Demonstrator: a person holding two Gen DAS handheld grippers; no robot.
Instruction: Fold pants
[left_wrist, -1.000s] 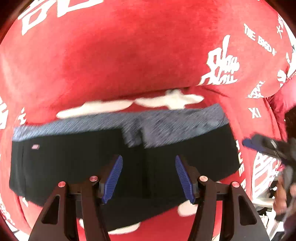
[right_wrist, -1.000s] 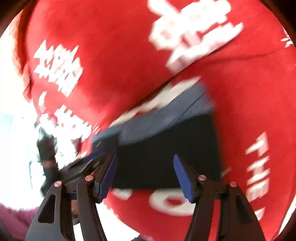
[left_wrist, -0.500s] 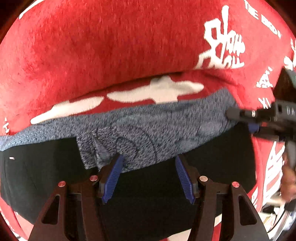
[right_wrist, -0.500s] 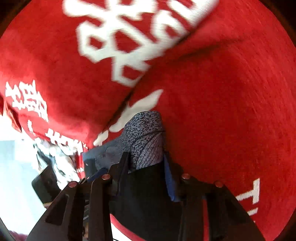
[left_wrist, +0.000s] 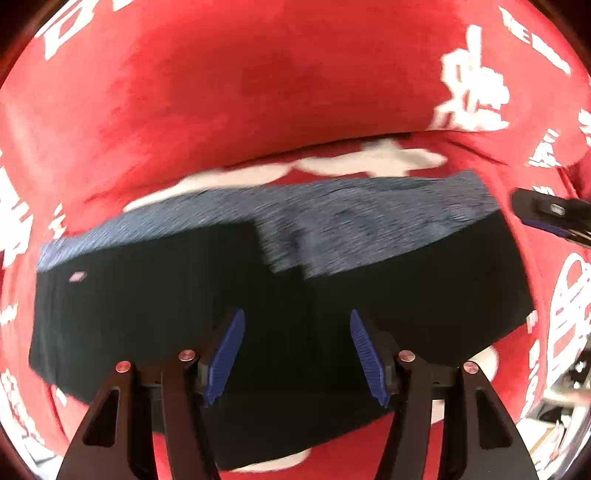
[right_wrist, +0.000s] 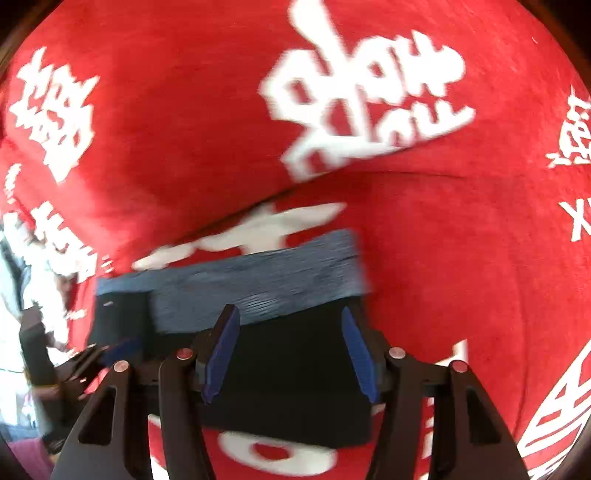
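Black pants (left_wrist: 147, 314) with a grey-blue waistband (left_wrist: 369, 221) lie folded into a wide rectangle on a red cloth (left_wrist: 258, 92) with white lettering. My left gripper (left_wrist: 295, 317) hovers over the middle of the black fabric, its jaws opening with nothing pinched between the blue pads. In the right wrist view, my right gripper (right_wrist: 290, 314) is above the right end of the pants (right_wrist: 288, 406), just below the waistband (right_wrist: 258, 288). Its jaws are opening too and are off the cloth. Each gripper shows at the edge of the other's view.
The red cloth (right_wrist: 443, 258) covers a soft, creased surface all around the pants. Its edge drops off at the left of the right wrist view, where bright floor and clutter (right_wrist: 14, 295) show. A tip of the right gripper (left_wrist: 546, 218) pokes in by the waistband's right end.
Half a second ago my right gripper was shut on the waistband's end; it has let go and drawn back. The left gripper has pulled away from the pants and spread its jaws wider.
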